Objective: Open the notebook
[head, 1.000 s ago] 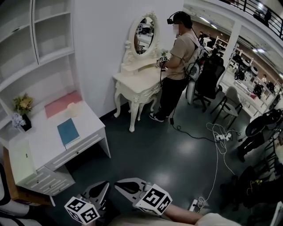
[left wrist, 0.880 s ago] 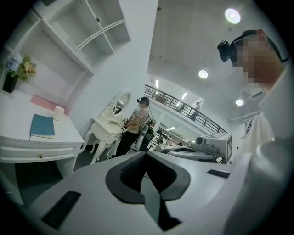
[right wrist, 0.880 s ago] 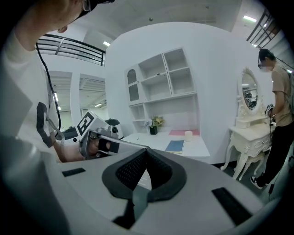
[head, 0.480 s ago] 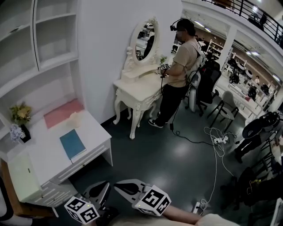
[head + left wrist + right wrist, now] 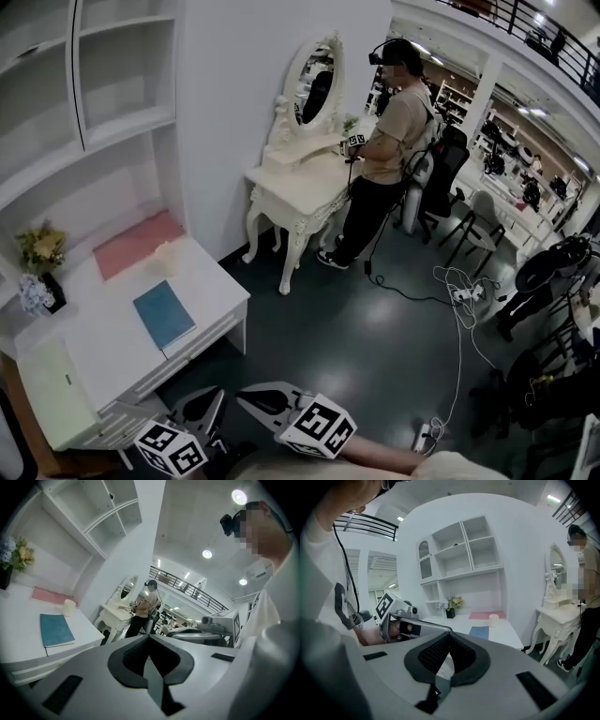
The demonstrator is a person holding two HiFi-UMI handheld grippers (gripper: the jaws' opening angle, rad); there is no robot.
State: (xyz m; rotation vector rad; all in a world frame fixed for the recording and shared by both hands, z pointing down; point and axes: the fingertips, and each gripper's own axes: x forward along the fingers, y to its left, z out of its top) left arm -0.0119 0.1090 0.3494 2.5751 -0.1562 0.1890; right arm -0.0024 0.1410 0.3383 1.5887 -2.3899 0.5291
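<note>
Teal and thin, the notebook (image 5: 164, 316) lies flat on the white desk (image 5: 94, 314), far from the left gripper (image 5: 149, 636) and right gripper (image 5: 449, 634), both closed empty; likely light, its cover best lifted at the free edge.

— Where does the notebook (image 5: 164, 315) lie?
— Flat on the white bench (image 5: 103, 352), cover up, close to the front edge and toward the bench's right end as the head view shows it.
— What does it look like?
— A slim rectangle with a plain teal-blue cover; any print on it is too small to tell. A pale edge runs along its near side.
— Open or shut?
— Shut, the cover lying level. It sits slightly askew to the bench's edge, apart from the pink mat (image 5: 136, 242) behind it, with a pale cup (image 5: 166, 258) standing near its far end
</note>
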